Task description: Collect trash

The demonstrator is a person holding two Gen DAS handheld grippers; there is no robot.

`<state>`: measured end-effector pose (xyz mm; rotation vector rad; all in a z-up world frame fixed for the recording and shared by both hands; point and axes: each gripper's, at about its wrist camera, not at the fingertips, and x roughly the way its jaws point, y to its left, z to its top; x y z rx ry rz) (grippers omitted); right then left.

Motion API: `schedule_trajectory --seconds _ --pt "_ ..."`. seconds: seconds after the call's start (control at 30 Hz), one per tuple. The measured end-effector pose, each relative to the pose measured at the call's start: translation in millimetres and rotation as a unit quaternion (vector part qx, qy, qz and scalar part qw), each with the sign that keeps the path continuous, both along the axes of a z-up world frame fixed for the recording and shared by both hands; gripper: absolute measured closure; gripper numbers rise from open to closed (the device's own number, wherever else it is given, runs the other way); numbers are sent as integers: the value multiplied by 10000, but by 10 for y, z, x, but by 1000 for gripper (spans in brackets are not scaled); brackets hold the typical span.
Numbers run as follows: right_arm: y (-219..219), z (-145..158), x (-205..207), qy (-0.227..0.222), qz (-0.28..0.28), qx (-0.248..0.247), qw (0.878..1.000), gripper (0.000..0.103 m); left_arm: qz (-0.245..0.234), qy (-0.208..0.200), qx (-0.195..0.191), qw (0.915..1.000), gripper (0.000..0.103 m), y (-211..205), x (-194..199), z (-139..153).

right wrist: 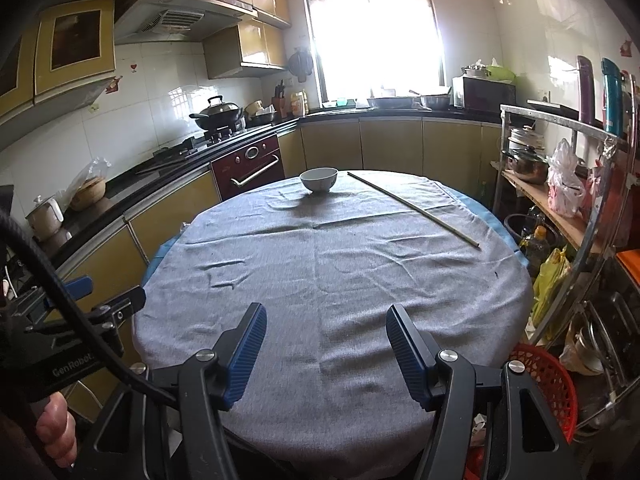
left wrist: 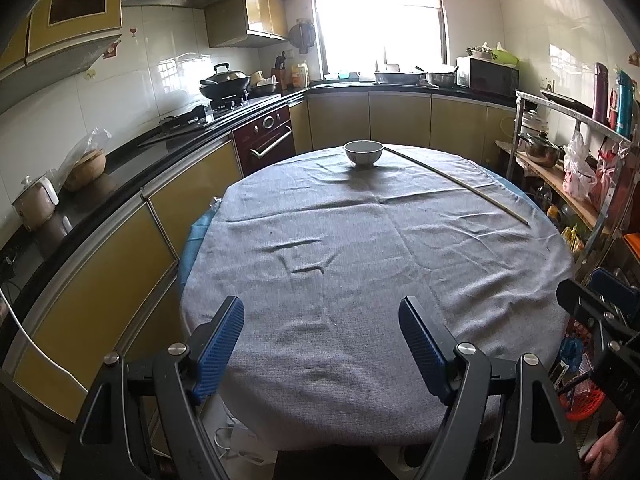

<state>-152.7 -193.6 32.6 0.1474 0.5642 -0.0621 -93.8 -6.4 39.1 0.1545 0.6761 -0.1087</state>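
- Only two things lay on the round tabletop [left wrist: 360, 360], which was draped in a grey cloth [left wrist: 400, 248]: one white bowl [left wrist: 363, 152] and one long thin stick [left wrist: 460, 184].
- Both sat at the far side; the bowl was upright near the far edge, and the stick ran slantwise from just beside the bowl toward the right edge.
- Two claws hung over the near edge, the left claw [left wrist: 322, 340] and the right claw [right wrist: 326, 344], both released and grasping nothing.
- Between the claws and the bowl the cloth was bare and wrinkled.
- One red basket [right wrist: 548, 384] stood low by the shelf rack [right wrist: 560, 200], right of the tabletop.
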Motion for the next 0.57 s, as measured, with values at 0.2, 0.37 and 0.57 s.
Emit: schedule_trajectory --seconds 0.2,0.37,0.57 --pt "-39 -26 127 81 29 -20 10000 37 25 124 -24 9999 23 -6 110 -94" --pt "-120 -109 290 230 -6 84 9997 37 74 212 19 9997 23 -29 230 -189" --pt "-209 -265 606 408 -23 103 9991 37 109 452 78 9989 23 -70 475 -353"
